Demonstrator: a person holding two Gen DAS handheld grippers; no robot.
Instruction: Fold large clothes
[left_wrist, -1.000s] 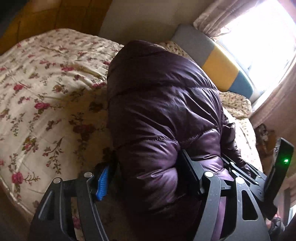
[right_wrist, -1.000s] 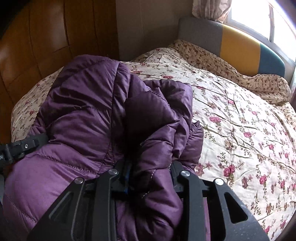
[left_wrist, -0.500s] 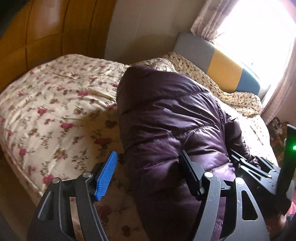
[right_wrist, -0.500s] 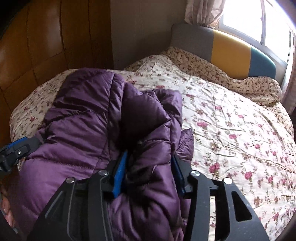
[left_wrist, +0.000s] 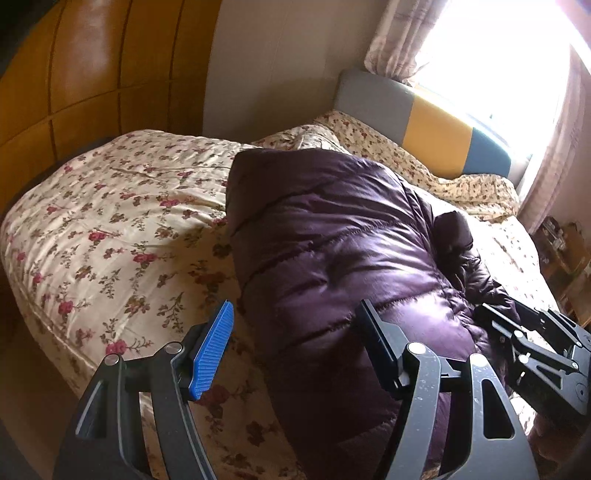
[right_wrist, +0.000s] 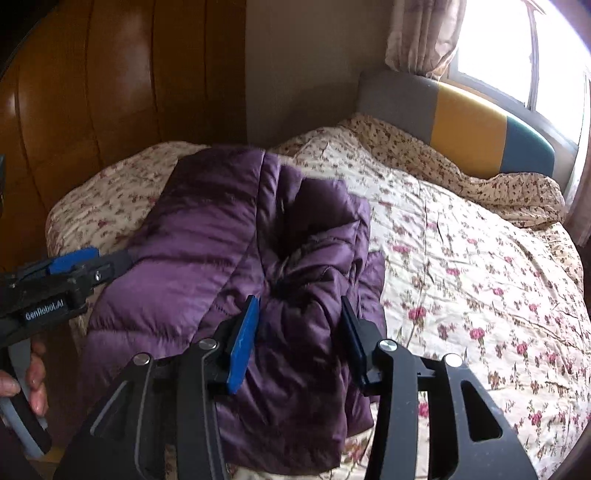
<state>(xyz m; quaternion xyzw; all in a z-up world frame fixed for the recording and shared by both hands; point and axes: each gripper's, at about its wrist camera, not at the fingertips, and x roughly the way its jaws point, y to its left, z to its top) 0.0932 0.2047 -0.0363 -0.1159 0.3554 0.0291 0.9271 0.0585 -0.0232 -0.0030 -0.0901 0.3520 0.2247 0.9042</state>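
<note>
Mostly folded: jacket (left_wrist: 332, 251) lying as a long, narrow bundle on quilt (left_wrist: 110, 229), near foot edge of bed, running toward headboard (left_wrist: 424, 125). Side panels apparently turned in; sleeve (right_wrist: 317, 240) bunched on top along right side, not flat. Left gripper (left_wrist: 295, 354) released, jaws wide apart, blue pad (left_wrist: 212, 350) clear of fabric over quilt, other finger just at jacket's near left edge; no grasp. Right gripper (right_wrist: 299, 332) straddling a puffed fold at near end, jaws parted with fabric bulging between; looks slack rather than clenched, light contact not ruled out. Judged remaining: flatten bunched sleeve, then fold bundle end over end to a compact block. Padding springy, likely to puff open again unless pressed down. Far end of jacket hidden behind its own bulk.
</note>
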